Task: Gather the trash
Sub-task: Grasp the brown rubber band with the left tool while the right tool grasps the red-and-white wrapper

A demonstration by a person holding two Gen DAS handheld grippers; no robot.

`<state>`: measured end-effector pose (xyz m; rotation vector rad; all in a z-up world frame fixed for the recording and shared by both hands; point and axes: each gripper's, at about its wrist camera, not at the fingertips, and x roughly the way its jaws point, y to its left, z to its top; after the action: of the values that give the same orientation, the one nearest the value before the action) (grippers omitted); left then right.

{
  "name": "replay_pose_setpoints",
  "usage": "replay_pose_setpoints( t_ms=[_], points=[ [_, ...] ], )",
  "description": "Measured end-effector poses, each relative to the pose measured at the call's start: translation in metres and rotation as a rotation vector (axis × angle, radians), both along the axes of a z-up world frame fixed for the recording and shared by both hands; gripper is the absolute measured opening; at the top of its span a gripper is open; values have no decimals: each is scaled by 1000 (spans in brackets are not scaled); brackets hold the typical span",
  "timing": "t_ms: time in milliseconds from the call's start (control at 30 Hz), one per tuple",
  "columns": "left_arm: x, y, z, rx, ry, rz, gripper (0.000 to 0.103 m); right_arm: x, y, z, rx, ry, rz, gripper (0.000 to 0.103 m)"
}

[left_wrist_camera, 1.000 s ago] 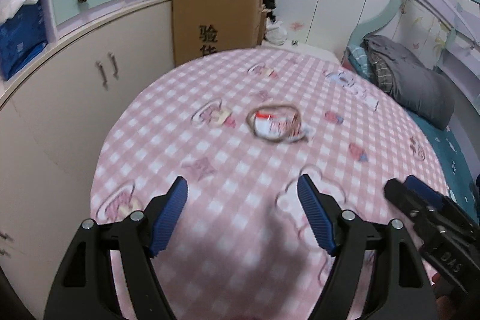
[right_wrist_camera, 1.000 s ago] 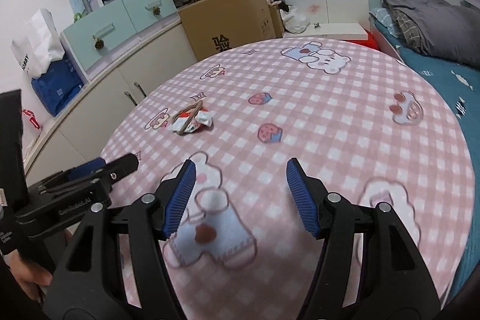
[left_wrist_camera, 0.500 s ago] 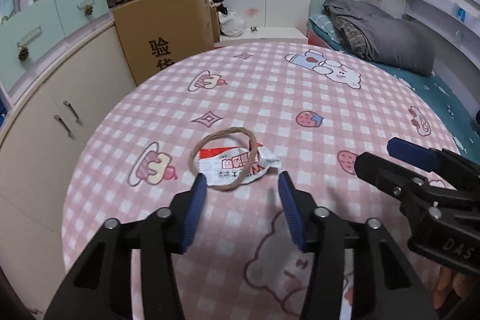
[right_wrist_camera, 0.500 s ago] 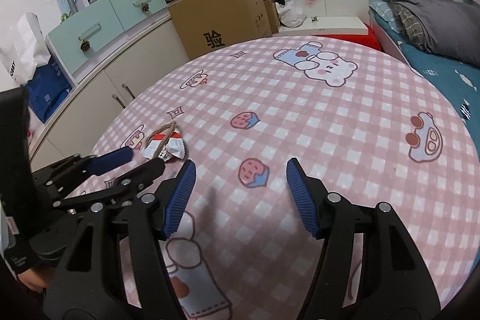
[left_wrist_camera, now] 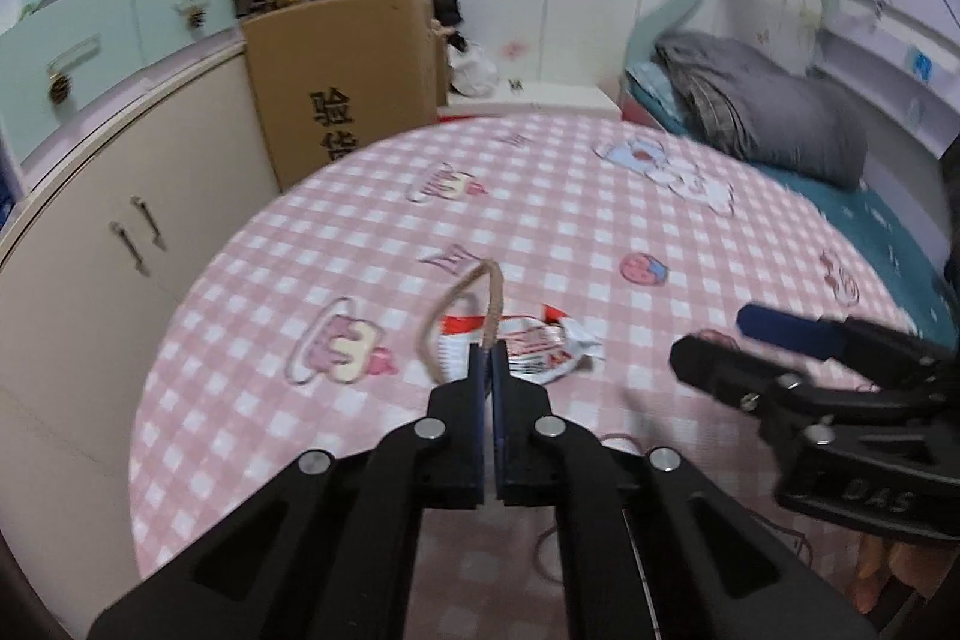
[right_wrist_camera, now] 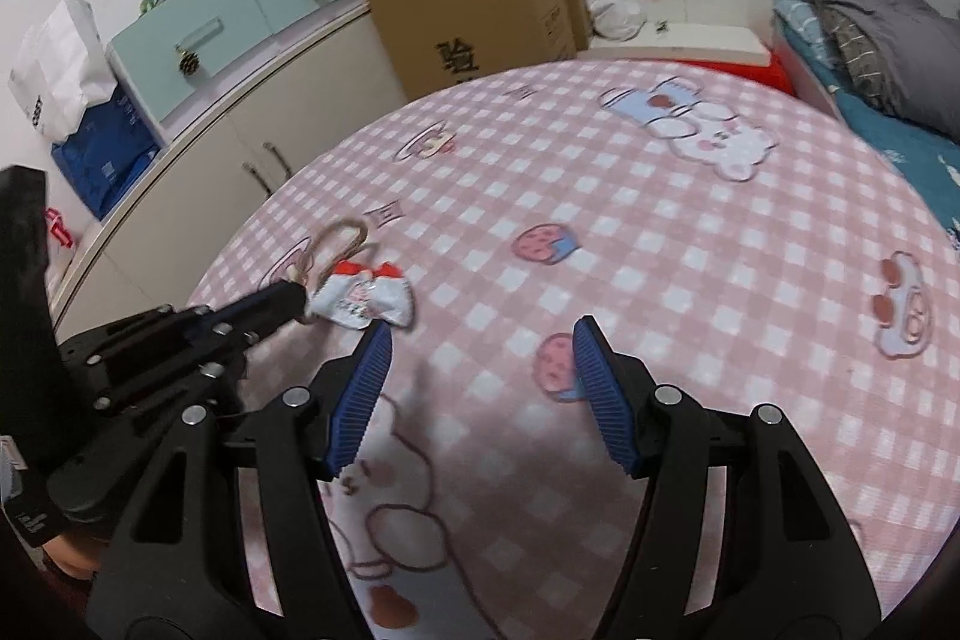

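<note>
Brown twine, a loop of it (left_wrist_camera: 462, 304), is now pinched between the blue pads of the left gripper (left_wrist_camera: 487, 361). A second ago those jaws stood wide apart and well short of the litter; half a second ago they were straddling it, half closed; now they have come together, clenched on the near side of the loop. The loop has changed shape too: it lay flat and round on the cloth before, and now it stands squeezed into a narrow, upright arch, its far end lifted off the table. So the first piece of trash looks caught, though not yet carried anywhere.

The right gripper (right_wrist_camera: 480, 388) has slid in closer from the right over the same second, but its jaws hang apart as they did, with nothing between them. It hovers just right of the litter, likely ready for the wrapper.

That wrapper (left_wrist_camera: 540, 340) is a crumpled, torn-open sachet, white with red printing, glossy and thin. It lies on the pink checked tablecloth (left_wrist_camera: 600, 220) on the left half of the round table, directly under and behind the twine, touching it. Whether the left pads have nipped a corner of the wrapper as well, I cannot tell. No bin shows in either view.
</note>
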<state>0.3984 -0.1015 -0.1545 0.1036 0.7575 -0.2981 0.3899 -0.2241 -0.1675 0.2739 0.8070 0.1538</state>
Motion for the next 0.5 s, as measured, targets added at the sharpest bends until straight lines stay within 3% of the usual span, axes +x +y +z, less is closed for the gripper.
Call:
replay_pose_setpoints(
  t_ms=[167,400,433,500],
  points=[
    [-8,37,10,-62,-35,92,2,19,22,-7,-15,40,48,63],
    [-20,70,11,-94,-44,134,2,39,47,-10,-72,54,72,62],
    [-22,74,11,-100,-44,137,2,41,50,-10,-86,54,74,57],
    [-26,81,11,-121,-42,135,2,44,55,-11,-122,57,76,28]
  ],
)
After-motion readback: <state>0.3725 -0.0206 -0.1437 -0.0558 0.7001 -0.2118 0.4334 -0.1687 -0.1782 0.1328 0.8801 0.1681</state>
